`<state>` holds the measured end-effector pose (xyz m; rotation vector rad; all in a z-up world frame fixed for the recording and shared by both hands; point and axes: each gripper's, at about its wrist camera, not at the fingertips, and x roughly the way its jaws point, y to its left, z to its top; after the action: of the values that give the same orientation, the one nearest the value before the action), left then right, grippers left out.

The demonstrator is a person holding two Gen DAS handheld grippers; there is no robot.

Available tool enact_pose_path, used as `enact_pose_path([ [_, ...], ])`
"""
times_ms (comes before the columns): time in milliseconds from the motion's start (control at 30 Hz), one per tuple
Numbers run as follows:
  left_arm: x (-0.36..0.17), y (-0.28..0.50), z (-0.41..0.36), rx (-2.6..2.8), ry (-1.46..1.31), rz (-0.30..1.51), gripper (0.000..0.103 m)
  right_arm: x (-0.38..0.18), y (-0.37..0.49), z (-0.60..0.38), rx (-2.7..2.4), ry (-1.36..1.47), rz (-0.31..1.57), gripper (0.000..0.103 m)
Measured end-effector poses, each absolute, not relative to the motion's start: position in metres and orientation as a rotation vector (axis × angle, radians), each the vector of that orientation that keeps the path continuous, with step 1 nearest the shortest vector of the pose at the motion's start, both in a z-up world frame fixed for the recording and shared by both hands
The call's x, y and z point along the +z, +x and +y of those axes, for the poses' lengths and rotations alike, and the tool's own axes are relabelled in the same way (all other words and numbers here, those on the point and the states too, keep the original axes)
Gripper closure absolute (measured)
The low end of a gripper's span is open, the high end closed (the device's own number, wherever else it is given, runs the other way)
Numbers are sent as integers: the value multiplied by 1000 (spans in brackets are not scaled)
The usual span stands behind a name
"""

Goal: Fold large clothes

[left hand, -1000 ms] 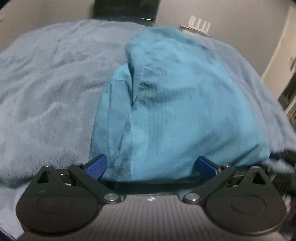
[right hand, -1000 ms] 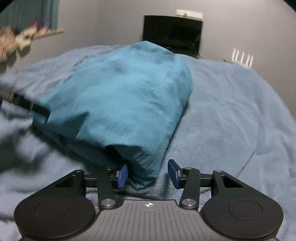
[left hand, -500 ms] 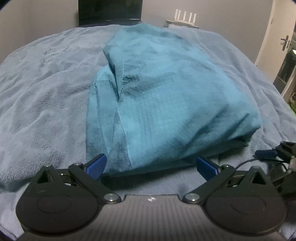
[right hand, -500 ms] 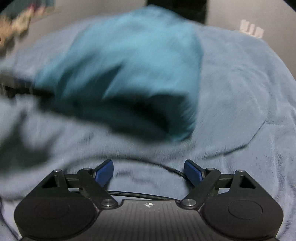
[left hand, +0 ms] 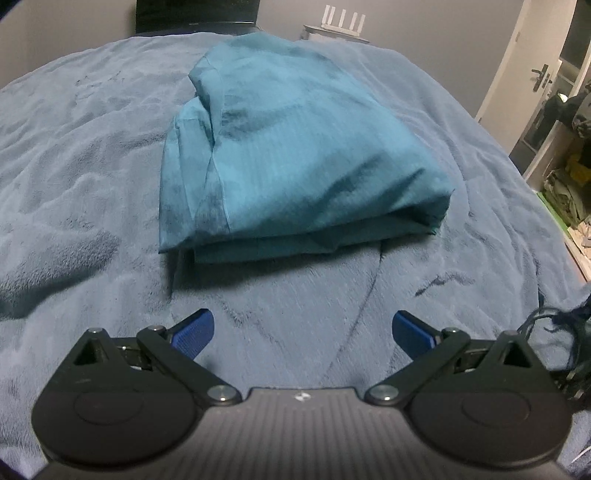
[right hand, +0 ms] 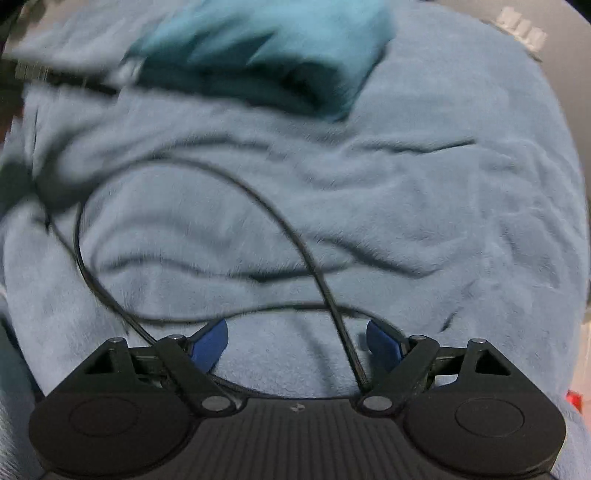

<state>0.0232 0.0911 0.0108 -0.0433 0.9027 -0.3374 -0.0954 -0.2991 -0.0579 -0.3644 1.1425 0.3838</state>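
A teal garment (left hand: 295, 155) lies folded in a thick stack on the blue blanket (left hand: 74, 155). In the left wrist view it sits ahead of my left gripper (left hand: 301, 330), which is open and empty, a short way back from the stack's near edge. In the right wrist view the garment (right hand: 266, 55) is blurred at the top, far from my right gripper (right hand: 295, 341), which is open and empty over the blanket (right hand: 424, 192).
A black cable (right hand: 207, 184) loops across the blanket in front of my right gripper. Beyond the bed are a dark screen (left hand: 195, 14), a white router (left hand: 341, 18), and a doorway with clutter (left hand: 565, 129) at the right.
Both grippers have let go of the garment and pulled back from it. The right gripper opened wider and withdrew farthest; the cable came into its view.
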Motion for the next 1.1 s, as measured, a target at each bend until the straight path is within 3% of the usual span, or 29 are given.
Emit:
enact_pose_path([
  [233, 8, 16, 101, -304, -78, 915, 0, -4, -85, -286, 602, -181, 1029, 2],
  [333, 3, 18, 105, -283, -103, 909, 0, 4, -67, -281, 635, -28, 948, 0],
  [467, -8, 22, 105, -224, -115, 885, 0, -22, -37, -266, 519, 110, 790, 0],
  [700, -29, 31, 89, -134, -85, 815, 0, -115, -4, -223, 291, -125, 731, 5],
  [1100, -56, 17, 54, -105, 116, 737, 0, -129, -21, -238, 263, -110, 610, 2],
])
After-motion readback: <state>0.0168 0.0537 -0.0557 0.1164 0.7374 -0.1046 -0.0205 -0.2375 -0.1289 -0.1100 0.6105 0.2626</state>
